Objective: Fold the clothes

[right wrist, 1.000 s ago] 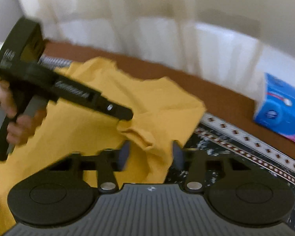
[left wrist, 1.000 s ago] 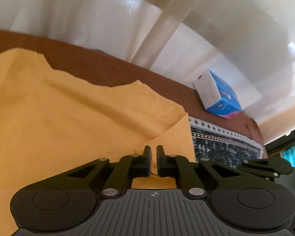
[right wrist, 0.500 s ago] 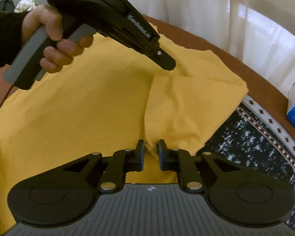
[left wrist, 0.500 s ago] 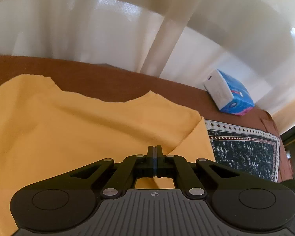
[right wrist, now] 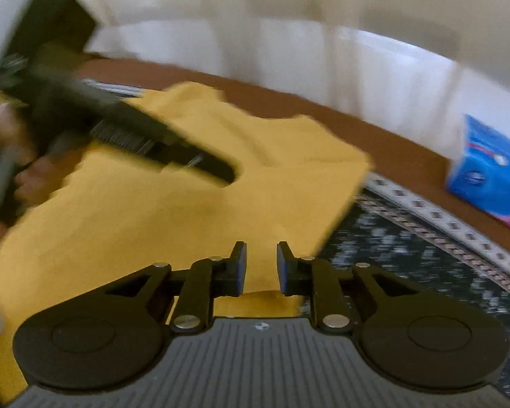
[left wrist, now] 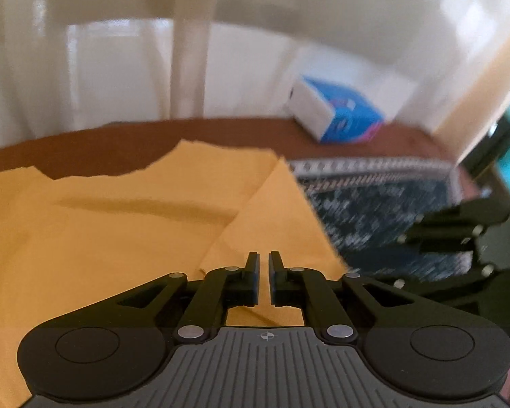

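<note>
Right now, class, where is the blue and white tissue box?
The tissue box sits at the far right of the brown table, beyond the patterned mat and right of the yellow garment, close against the white curtain.

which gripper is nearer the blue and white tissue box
Right. The right gripper sits at the shirt's edge nearest the blue and white tissue box; the left gripper is farther left.

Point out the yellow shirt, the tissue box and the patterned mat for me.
yellow shirt point(left wrist: 119, 238): left wrist view, flat middle of the cloth.
tissue box point(right wrist: 489, 176): right wrist view, blue side face.
patterned mat point(left wrist: 374, 210): left wrist view, dark speckled middle.
</note>
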{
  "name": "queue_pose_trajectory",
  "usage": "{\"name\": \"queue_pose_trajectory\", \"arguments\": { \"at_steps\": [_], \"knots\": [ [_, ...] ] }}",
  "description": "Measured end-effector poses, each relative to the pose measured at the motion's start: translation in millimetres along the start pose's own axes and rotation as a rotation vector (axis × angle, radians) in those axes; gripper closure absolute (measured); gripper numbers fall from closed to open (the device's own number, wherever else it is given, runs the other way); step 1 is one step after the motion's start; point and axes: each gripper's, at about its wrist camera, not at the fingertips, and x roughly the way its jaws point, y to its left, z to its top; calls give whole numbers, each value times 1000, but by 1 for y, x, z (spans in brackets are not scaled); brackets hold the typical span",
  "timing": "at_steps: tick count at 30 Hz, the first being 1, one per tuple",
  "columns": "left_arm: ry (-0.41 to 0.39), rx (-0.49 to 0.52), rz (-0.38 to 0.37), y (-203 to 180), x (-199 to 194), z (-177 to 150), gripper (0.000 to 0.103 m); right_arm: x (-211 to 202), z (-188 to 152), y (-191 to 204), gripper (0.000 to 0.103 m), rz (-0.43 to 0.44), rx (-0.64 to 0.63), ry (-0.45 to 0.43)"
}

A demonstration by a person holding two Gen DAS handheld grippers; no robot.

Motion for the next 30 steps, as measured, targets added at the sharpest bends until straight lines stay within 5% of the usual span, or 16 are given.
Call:
{"name": "queue_pose_trajectory", "arguments": {
  "at_steps": [5,15,19,23,30],
  "knots": [
    [-14,52,67,-6,10,-12,82,14,-13,15,79,-63,-105,19],
    [-38,-64,98,8,-7,-21,80,9,-26,12,78,-96,-130,18],
    [-119,-161,190,24,-57,-42,60,-11,-12,18,78,-119,-156,17],
    [-243,-334,313,55,-123,-77,46,-41,24,36,71,-69,-169,-89],
    [-300,-536,459,120,-196,-138,37,-29,101,93,67,143,-151,-198]
  ]
}}
